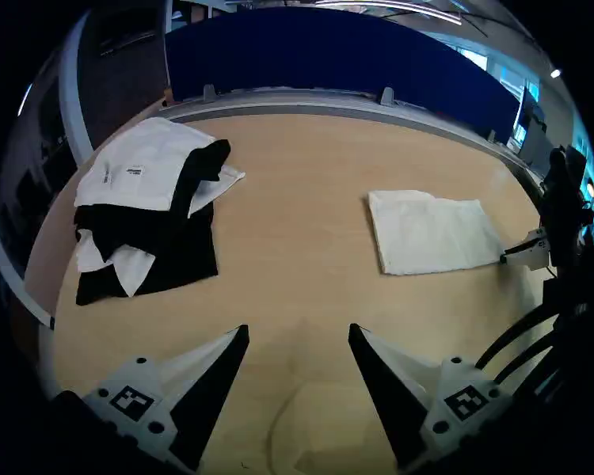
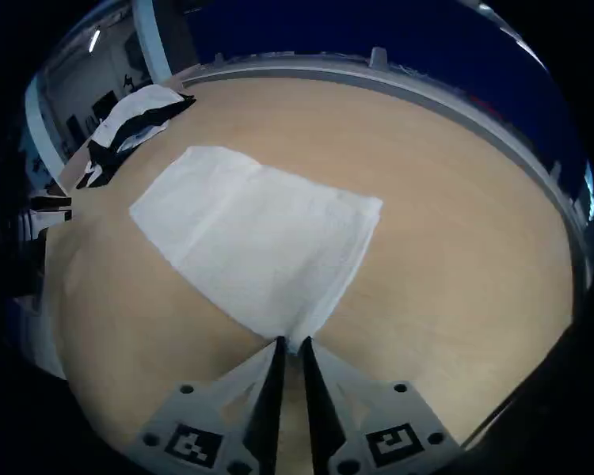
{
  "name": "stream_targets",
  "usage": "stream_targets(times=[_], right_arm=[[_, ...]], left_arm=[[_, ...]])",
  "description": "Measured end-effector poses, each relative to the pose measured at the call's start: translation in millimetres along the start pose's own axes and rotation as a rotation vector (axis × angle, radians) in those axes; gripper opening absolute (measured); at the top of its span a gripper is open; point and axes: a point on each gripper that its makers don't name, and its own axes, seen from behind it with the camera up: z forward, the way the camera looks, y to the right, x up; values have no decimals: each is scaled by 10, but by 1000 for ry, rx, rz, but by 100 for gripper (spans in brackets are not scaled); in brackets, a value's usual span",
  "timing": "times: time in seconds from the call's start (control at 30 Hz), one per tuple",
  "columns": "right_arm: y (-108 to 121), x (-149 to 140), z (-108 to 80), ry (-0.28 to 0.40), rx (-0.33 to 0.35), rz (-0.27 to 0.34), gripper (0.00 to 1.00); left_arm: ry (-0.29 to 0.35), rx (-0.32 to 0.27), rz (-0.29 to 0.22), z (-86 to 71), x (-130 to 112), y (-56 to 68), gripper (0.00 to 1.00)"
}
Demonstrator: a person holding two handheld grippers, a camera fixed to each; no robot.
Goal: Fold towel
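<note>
1. White towel [image 2: 257, 237], already folded into a flat oblong, lies on the pale wooden table [image 2: 455, 237]. In the right gripper view it spreads away from the fingertips toward 11 o'clock, its long axis running roughly from 10 to 4 o'clock.
2. Right gripper [image 2: 291, 342] sits at the towel's nearest corner. Its fingers are drawn almost together with only a sliver of gap, and the corner tip reaches into that gap. Whether they actually pinch the cloth I cannot tell.
3. Left gripper [image 1: 297, 332] is spread wide and holds nothing, with bare table between its fingers. From it the towel lies well off at 2 o'clock, long side running 9 to 3.
4. The right gripper is plainly the nearer one; I'd judge the next fold starts from that corner, carried toward 11 o'clock.
5. A heap of black and white clothes [image 1: 150, 214] sits at 10 o'clock in the left gripper view, well apart from the towel.
6. Behind the table's curved grey edge stands a dark blue partition [image 1: 336, 55], in what looks like an office.
</note>
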Motion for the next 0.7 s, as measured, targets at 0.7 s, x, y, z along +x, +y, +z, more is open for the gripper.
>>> stream_targets(times=[0.7], right_arm=[[-183, 715, -379, 106, -14, -44, 9]], left_arm=[[7, -5, -16, -69, -30, -71, 93]])
